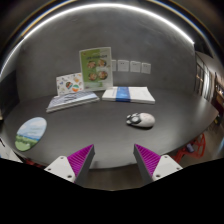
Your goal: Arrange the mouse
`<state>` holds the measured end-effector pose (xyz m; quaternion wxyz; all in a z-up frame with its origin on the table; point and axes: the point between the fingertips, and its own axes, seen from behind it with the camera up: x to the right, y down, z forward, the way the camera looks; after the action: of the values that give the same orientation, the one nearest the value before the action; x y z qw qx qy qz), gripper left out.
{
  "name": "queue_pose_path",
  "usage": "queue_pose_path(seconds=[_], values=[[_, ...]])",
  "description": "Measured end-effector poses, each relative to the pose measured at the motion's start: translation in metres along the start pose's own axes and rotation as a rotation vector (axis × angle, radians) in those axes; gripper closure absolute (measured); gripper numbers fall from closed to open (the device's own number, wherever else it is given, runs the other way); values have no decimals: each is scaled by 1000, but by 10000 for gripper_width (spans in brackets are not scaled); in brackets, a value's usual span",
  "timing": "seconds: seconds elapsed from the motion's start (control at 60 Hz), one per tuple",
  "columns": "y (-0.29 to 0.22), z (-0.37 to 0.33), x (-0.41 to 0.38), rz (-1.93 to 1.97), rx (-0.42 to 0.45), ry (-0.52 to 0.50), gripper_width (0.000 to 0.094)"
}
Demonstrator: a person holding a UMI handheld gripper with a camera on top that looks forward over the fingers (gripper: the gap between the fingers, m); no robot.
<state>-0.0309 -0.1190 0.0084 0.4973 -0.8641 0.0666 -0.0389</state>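
Dark grey is the colour of the table (100, 130), and its top looks smooth and bare in the middle. The gripper (113, 160) hangs over the near edge with its two fingers (72, 163) wide apart and nothing between them. Each finger has a purple pad on its inner side. The mouse (141, 120) is white and grey. It sits on the table well beyond the fingers, a bit toward the right side, and nothing touches it. Behind it, near the far edge, lies a flat white book (129, 95) with a blue stripe. Left of that lies a picture book (71, 93), and a green card (96, 67) stands up behind it. A round blue and green plate (31, 133) rests near the left edge.
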Motion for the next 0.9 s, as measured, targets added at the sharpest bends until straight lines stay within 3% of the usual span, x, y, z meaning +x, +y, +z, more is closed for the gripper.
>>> queue_pose_path(seconds=[0.233,0.25,0.267,0.467,0.633,0.7,0.9], values=[[-22,73,114,-123,-45,-13,109],[-24,77,117,-122,-47,-24,57],[-28,82,119,-110,-41,-37,113],[-47,124,131,-62,-81,-145,117],[-71,164,144,-63,-84,-152,125],[-78,175,150,-59,-86,-141,384],[-80,179,153,6,-76,-100,487]])
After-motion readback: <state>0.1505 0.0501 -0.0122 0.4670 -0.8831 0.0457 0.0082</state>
